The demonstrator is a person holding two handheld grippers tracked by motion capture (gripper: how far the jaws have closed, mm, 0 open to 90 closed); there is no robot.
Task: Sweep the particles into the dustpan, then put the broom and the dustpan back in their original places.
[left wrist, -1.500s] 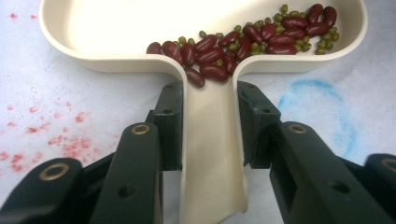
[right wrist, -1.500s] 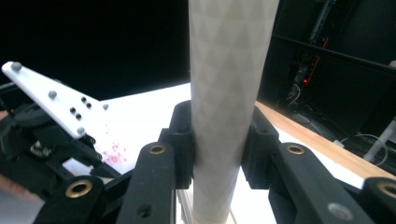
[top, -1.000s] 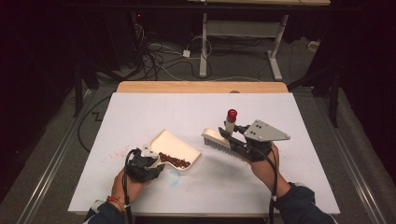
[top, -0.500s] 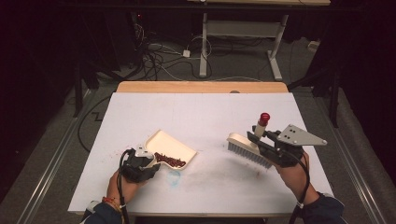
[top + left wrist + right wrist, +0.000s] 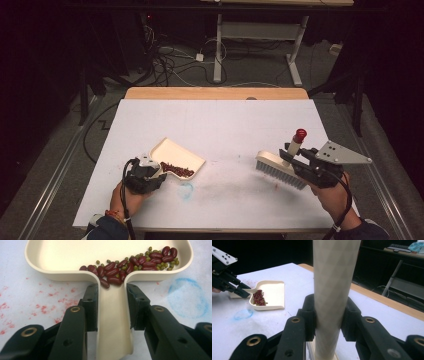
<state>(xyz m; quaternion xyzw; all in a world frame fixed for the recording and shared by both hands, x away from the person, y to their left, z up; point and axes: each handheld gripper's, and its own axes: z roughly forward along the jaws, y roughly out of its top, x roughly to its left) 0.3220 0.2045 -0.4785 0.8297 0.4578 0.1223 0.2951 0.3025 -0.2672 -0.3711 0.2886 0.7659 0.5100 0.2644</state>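
Left tongs (image 5: 159, 172) are clamped on the dustpan (image 5: 178, 156) handle; in the left gripper view both pads press its sides just behind the tray. The pan sits left of centre on the worktop (image 5: 215, 120), nearer the front edge, with its open lip toward the far right. Beans (image 5: 130, 263), red with small green ones mixed in, lie heaped at the handle end of the tray, a couple resting in the handle's throat. Right tongs (image 5: 294, 161) are clamped on the upright brush (image 5: 280, 169) handle, which fills the gap between the pads in the right gripper view; the brush head rests bristles-down near the right edge, well apart from the pan. I judge the sweep itself is about done: I see no loose beans on the sheet, only red smears and a blue ring (image 5: 186, 190) by the pan. A faint speck just in front of the bristles is too small to identify. For the step in hand I would keep the pan tilted back toward the handle so the load stays against the rear wall and nothing rolls out over the lip. If a further pass is wanted, bring the brush in low along the sheet toward the lip, bristles in light contact, pan lip pressed flat.
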